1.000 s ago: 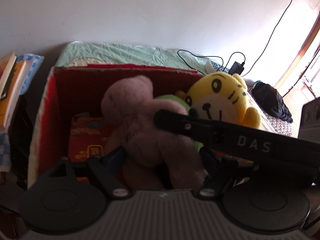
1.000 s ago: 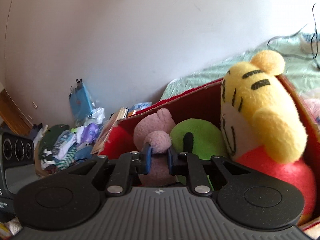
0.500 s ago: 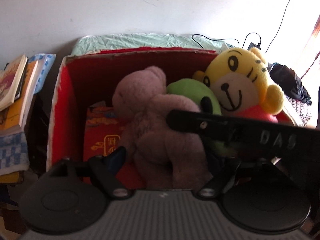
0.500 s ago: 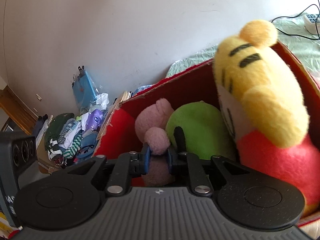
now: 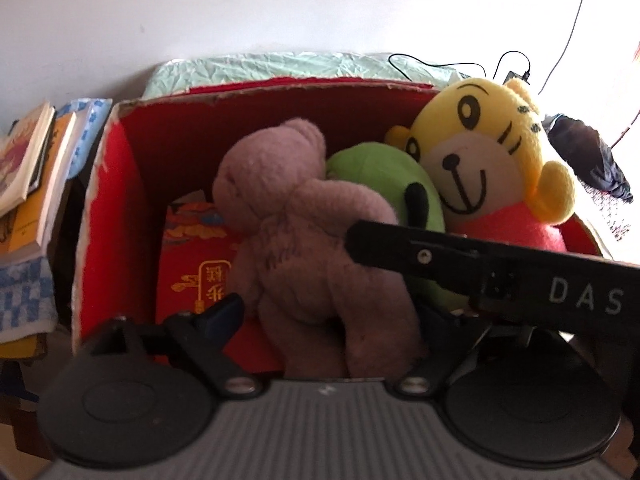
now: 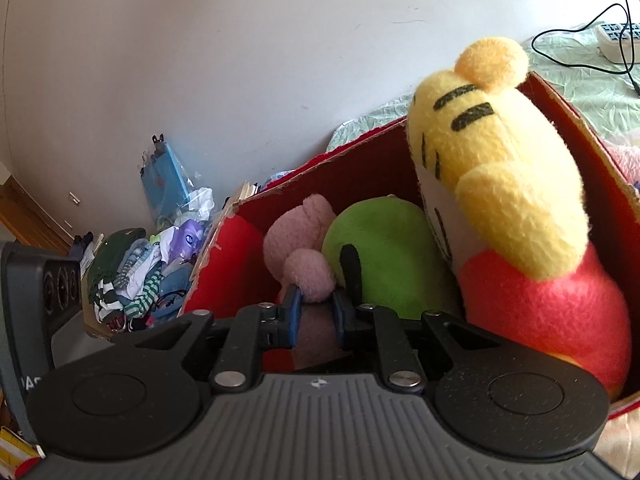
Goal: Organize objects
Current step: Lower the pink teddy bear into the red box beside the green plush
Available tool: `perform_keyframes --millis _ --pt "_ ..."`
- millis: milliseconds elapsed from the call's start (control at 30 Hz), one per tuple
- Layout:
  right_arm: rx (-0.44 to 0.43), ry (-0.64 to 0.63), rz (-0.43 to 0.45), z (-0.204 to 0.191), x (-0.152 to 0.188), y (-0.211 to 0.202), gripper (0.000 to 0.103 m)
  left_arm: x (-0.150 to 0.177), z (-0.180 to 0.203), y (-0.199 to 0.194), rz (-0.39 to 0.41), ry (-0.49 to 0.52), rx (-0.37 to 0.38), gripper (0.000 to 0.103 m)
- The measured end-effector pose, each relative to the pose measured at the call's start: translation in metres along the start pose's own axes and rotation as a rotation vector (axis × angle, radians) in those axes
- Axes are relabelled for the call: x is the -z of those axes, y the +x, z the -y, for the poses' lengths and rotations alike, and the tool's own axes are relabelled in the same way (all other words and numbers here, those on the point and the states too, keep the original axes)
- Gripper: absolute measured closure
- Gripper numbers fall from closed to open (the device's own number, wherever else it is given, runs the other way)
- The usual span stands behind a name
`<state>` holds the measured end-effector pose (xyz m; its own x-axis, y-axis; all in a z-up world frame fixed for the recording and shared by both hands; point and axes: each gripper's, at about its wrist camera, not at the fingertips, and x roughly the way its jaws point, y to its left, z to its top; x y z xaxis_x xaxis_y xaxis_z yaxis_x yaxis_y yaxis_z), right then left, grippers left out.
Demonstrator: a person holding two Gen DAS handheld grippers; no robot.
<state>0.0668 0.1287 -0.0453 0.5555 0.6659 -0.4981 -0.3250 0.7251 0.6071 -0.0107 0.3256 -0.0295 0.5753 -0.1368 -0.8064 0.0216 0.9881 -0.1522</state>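
A red cardboard box holds a pink teddy bear, a green plush and a yellow tiger plush. My left gripper is open, its fingers either side of the bear's legs above the box. My right gripper is shut on the pink teddy bear, pinching its limb inside the box. The right gripper's body crosses the left wrist view. The green plush and tiger sit to the bear's right.
A red packet lies on the box floor. Books are stacked left of the box. A clothes pile lies on the floor. A green bedsheet with cables and a power strip lies behind.
Both views have risen and tipped down over the box. The right gripper keeps its hold on the bear's limb, and the bear sits slightly lower in the box.
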Motion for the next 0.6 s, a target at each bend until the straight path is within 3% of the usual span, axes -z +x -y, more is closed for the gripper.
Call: perform_keyframes --millis 400,600 --pt "0.023 -0.034 0.036 -0.004 0.003 -0.019 0.088 -0.005 0.022 -0.006 0.014 0.062 -0.108 0.013" --pt "0.024 0.008 0.051 0.001 0.003 -0.025 0.088 -0.007 0.029 -0.005 0.015 0.092 -0.161 0.010"
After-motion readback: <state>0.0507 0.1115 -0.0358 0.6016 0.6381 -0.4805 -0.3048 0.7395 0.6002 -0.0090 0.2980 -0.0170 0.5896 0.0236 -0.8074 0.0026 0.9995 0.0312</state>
